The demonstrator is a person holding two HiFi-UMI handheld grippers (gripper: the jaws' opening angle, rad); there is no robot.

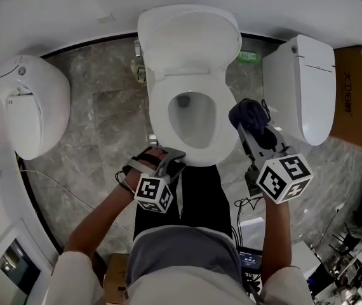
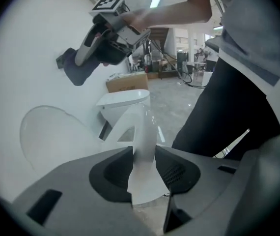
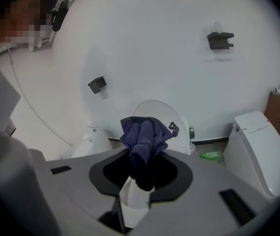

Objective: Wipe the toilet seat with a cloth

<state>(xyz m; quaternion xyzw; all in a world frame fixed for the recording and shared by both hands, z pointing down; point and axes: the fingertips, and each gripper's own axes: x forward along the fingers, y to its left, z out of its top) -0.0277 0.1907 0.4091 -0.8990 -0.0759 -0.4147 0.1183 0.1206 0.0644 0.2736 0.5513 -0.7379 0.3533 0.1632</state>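
Head view: toilet seat (image 1: 162, 122) is down at centre frame with the lid (image 1: 190, 37) raised behind it. Left gripper (image 1: 167, 164) sits at the seat's front edge, lower left of the bowl. Right gripper (image 1: 252, 129) hangs just off the seat's right side, with a dark blue cloth (image 1: 248, 114) bunched at its tip, clear of the seat. Second toilet (image 1: 32, 107) at far left, third toilet (image 1: 301, 88) at right, cardboard box (image 1: 352, 94) beyond it. Left gripper view: left gripper (image 2: 144, 156) jaws apart, white edge of the toilet seat (image 2: 146, 127) standing in the gap; contact with the pads not clear. Right gripper (image 2: 105, 38) with the cloth (image 2: 76, 70) shows at upper left. Right gripper view: right gripper (image 3: 142, 173) jaws clamped on the cloth (image 3: 145, 136), which bulges above them, centre frame; lid (image 3: 172, 114) behind it, green bottle (image 3: 211, 155) on the floor at right.
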